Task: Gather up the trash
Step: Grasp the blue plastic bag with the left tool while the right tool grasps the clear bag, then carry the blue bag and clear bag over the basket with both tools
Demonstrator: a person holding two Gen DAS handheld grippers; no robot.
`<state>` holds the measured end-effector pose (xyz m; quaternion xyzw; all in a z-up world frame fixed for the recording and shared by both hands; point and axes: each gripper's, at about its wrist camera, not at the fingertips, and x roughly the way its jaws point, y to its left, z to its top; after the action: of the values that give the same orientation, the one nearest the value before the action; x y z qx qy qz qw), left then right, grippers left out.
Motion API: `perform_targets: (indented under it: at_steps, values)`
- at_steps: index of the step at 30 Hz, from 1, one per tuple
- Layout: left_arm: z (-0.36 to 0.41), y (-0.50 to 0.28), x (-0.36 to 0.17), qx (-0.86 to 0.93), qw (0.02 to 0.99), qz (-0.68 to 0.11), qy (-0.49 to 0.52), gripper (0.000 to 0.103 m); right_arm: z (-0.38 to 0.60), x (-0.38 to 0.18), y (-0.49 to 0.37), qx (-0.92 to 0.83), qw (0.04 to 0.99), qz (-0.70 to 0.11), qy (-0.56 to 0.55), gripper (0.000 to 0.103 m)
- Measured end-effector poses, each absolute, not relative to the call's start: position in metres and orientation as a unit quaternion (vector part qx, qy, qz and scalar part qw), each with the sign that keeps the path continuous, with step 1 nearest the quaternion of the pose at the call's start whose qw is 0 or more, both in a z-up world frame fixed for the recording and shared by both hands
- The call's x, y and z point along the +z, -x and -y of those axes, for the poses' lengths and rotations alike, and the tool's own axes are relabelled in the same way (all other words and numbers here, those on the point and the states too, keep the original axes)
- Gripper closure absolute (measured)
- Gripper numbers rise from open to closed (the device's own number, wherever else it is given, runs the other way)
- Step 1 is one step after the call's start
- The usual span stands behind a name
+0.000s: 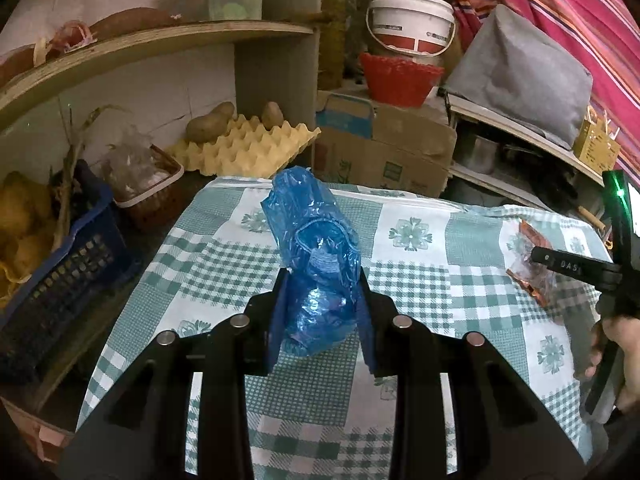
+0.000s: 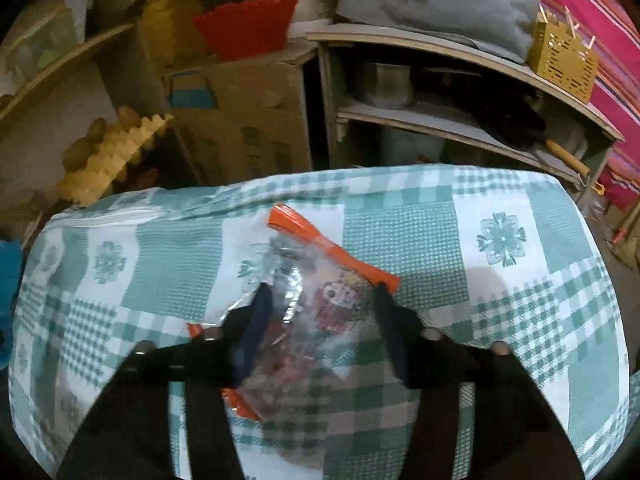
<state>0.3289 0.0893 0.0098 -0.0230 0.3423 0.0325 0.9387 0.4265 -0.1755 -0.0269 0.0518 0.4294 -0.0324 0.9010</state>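
Note:
A crumpled blue plastic bag (image 1: 316, 240) stands up between the fingers of my left gripper (image 1: 323, 276), which is shut on its lower half above the green-checked tablecloth (image 1: 420, 280). A clear wrapper with orange edges (image 2: 320, 276) lies on the same cloth in the right wrist view. My right gripper (image 2: 322, 290) has one finger on each side of it, pressing on its crumpled middle. In the left wrist view the wrapper (image 1: 528, 268) and the right gripper (image 1: 538, 258) appear at the far right, with a person's hand (image 1: 624, 344) below. A strip of the blue bag (image 2: 8, 276) shows at the left edge.
Behind the table are a cardboard box (image 1: 384, 152), a red basket (image 1: 400, 80), a white bucket (image 1: 412, 20) and wooden shelves (image 2: 460, 120). To the left stand an egg tray with potatoes (image 1: 244, 148), a blue crate (image 1: 64, 264) and a small basket (image 1: 148, 184).

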Motion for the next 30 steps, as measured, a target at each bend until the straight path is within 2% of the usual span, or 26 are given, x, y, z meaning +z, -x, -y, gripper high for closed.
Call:
perform_targets:
  at_steps: [4,6,14,20,30]
  values:
    - [-0.082,-0.324,0.014,0.032,0.941,-0.338,0.012,0.073,0.173,-0.023,-0.419,-0.026,0.908,-0.416,-0.031,0.081]
    - [-0.08,-0.321,0.016,0.029,0.941,-0.335,0.015,0.073,0.178,-0.017,-0.413,-0.026,0.913,-0.406,-0.03,0.084]
    - [-0.071,-0.308,0.023,0.02,0.944,-0.33,0.01,0.073,0.213,0.008,-0.377,-0.033,0.924,-0.381,-0.02,0.085]
    - [-0.055,-0.292,0.031,0.011,0.947,-0.321,-0.015,0.073,0.249,0.027,-0.317,-0.045,0.931,-0.363,0.006,0.085]
    - [-0.021,-0.263,0.043,-0.015,0.95,-0.311,-0.013,0.073,0.335,0.037,-0.213,-0.089,0.933,-0.349,-0.017,0.085]
